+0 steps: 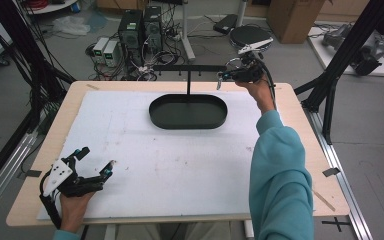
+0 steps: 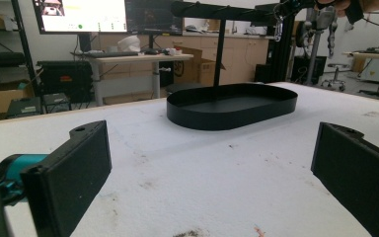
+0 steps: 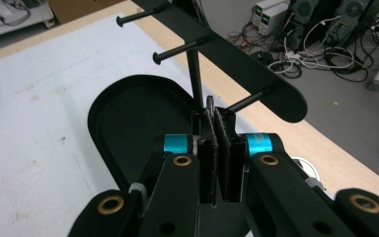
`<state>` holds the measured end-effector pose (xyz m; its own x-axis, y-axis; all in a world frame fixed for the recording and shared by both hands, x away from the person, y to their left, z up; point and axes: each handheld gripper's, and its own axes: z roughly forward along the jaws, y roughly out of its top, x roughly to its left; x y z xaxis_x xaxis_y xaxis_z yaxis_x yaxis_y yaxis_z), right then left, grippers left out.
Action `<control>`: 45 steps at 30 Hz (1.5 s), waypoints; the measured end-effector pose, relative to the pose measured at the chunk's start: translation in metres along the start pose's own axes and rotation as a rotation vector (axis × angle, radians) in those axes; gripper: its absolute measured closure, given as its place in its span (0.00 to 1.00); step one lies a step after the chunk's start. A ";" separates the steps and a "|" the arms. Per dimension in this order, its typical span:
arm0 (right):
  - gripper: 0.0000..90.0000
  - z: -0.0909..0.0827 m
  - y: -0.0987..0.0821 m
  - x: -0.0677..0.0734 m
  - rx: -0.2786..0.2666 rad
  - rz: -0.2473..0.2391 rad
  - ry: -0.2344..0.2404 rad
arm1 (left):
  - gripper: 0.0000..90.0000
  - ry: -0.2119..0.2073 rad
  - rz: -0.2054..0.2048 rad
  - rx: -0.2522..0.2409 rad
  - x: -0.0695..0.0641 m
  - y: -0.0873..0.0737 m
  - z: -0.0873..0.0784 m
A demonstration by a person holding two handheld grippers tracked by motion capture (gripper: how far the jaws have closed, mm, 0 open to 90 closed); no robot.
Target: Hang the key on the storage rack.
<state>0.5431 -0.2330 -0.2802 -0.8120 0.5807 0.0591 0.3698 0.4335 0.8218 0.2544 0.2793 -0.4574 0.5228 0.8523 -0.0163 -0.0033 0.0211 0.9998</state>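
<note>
The left tool [image 1: 96, 167] rests low on the near left part of the surface [image 1: 300, 107], held by the person's left hand [image 1: 72, 207]. Its two black jaws stand wide apart, with nothing between them; in the left gripper view they frame the white mat [image 2: 202, 168] from both sides. The mat covers most of the surface and has some small dirty marks.

Farther back, in the middle, a black oval tray [image 1: 188, 111] lies on the mat. A thin post rises from it and carries a black crossbar [image 1: 190, 67] with short pegs [image 3: 177, 51].

The right tool [image 1: 228, 75] is raised at the right end of this crossbar, above the far right side of the tray. Its jaws are clenched on a small thin thing [image 3: 210, 104], close to a peg; what this thing is, I cannot tell. The right arm wears a teal sleeve [image 1: 280, 180].
</note>
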 end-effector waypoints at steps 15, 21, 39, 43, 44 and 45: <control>0.98 0.004 -0.004 -0.010 -0.030 0.017 -0.027 | 0.03 -0.001 -0.001 -0.001 0.000 0.000 0.000; 0.98 0.008 -0.005 -0.013 -0.042 0.013 -0.045 | 0.03 -0.001 -0.002 -0.002 0.000 0.000 0.000; 0.01 -0.026 -0.016 0.005 -0.123 0.095 -0.183 | 0.03 -0.001 0.000 -0.004 -0.001 0.000 0.000; 0.01 -0.050 -0.022 0.028 -0.197 0.061 -0.168 | 0.03 -0.002 0.000 -0.003 -0.001 0.000 0.000; 0.01 -0.055 -0.026 0.033 -0.218 0.046 -0.169 | 0.03 -0.002 0.000 -0.002 -0.001 0.000 0.000; 0.01 -0.060 -0.030 0.037 -0.244 0.041 -0.159 | 0.03 -0.003 0.000 -0.002 -0.001 0.000 0.000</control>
<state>0.4745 -0.2657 -0.2683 -0.7106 0.7032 0.0211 0.2654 0.2402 0.9337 0.2541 0.2787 -0.4575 0.5250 0.8510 -0.0164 -0.0052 0.0224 0.9997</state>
